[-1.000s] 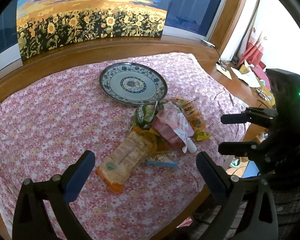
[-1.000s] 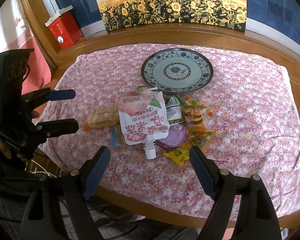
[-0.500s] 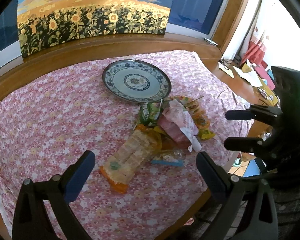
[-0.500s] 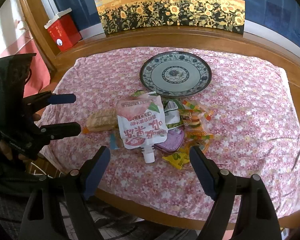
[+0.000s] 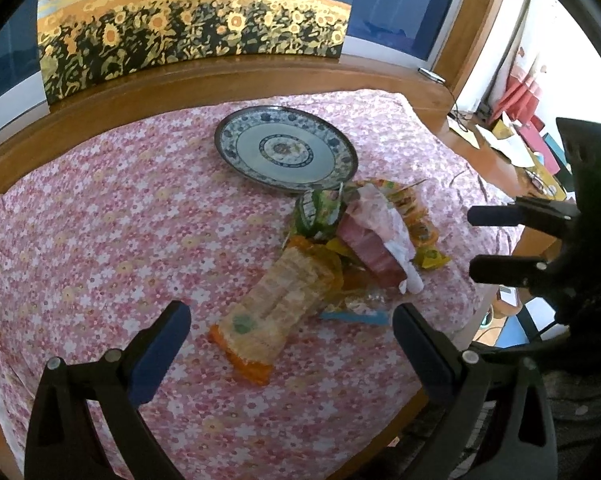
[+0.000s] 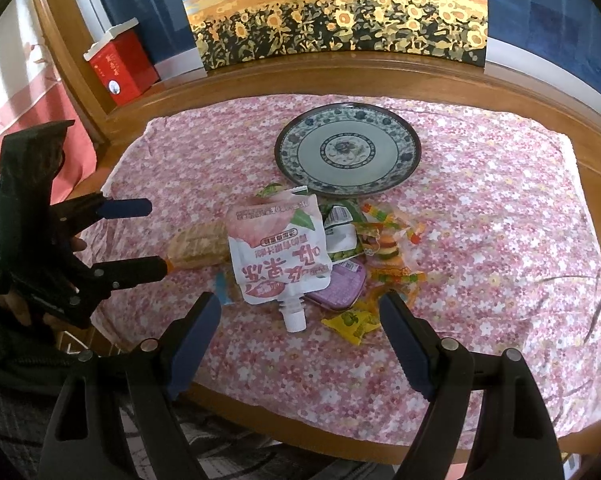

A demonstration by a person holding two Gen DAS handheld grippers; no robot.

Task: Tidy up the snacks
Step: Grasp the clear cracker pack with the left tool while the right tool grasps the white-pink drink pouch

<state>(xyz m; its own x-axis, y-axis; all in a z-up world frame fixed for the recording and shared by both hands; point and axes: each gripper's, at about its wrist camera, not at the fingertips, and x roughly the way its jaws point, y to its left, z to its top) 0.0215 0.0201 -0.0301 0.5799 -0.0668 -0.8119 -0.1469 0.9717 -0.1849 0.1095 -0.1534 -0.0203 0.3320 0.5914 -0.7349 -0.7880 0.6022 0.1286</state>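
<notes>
A heap of snacks lies on the pink flowered cloth in front of a blue-patterned plate. On top is a white peach drink pouch with its spout toward me. A long cracker pack lies at the heap's left. A green pea bag, a purple pack, gummy sweets and a yellow candy lie beside them. My left gripper is open above the cracker pack. My right gripper is open above the pouch's spout.
The plate holds nothing. A red box stands at the back left on the wooden ledge. A sunflower painting leans at the back. The table's wooden front edge is near me. Papers lie on a side surface.
Both grippers have moved a little closer to the heap and stayed open. Nothing on the table has moved.
</notes>
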